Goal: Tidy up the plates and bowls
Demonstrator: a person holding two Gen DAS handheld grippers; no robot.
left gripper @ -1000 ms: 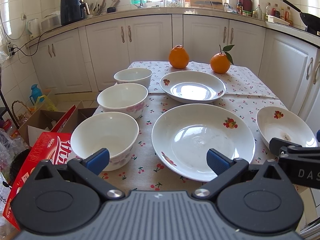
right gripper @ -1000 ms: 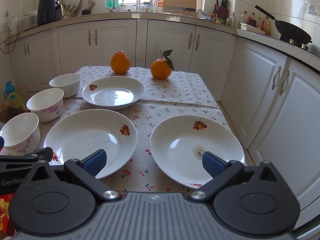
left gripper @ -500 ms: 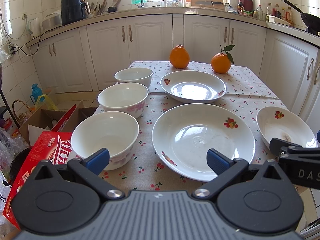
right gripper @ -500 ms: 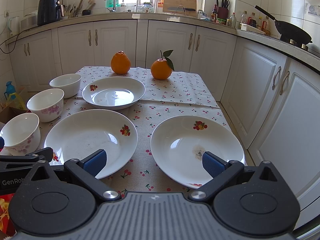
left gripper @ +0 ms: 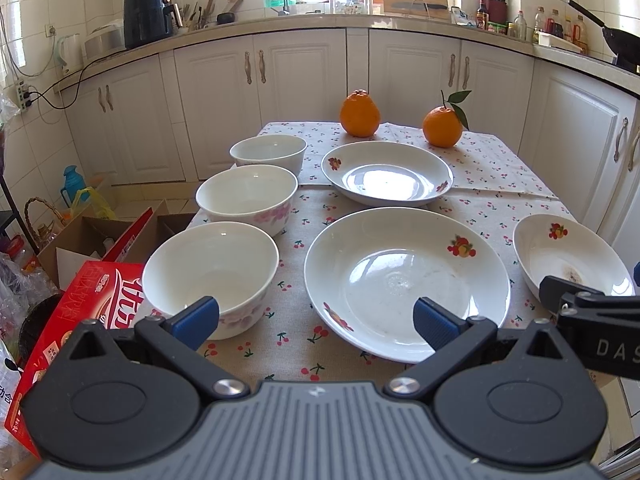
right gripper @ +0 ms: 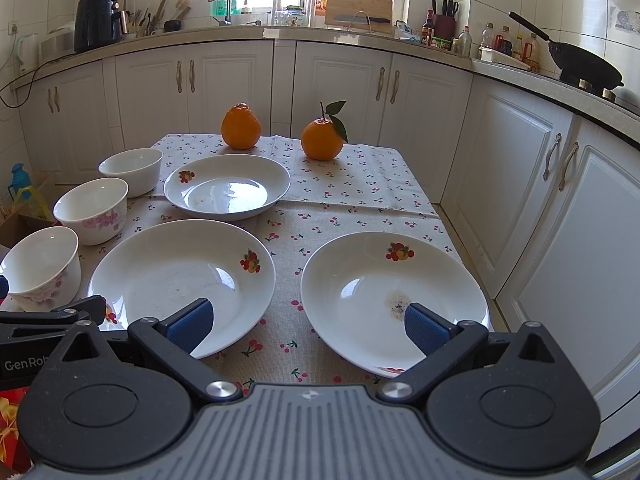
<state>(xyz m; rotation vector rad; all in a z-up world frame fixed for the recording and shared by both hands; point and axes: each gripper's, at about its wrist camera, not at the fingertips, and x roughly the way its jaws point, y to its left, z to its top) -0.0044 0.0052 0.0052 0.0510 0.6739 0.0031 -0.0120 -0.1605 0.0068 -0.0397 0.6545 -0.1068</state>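
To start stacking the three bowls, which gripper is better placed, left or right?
Probably the left gripper. It is open, and the nearest bowl sits just ahead of its left finger. The right gripper, also open, faces the stained plate, with the bowls far to its left.

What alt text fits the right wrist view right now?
The open right gripper hovers empty above two white fruit-print plates on the cherry-print tablecloth. Beyond sit a third plate, three white bowls at left, and two oranges.
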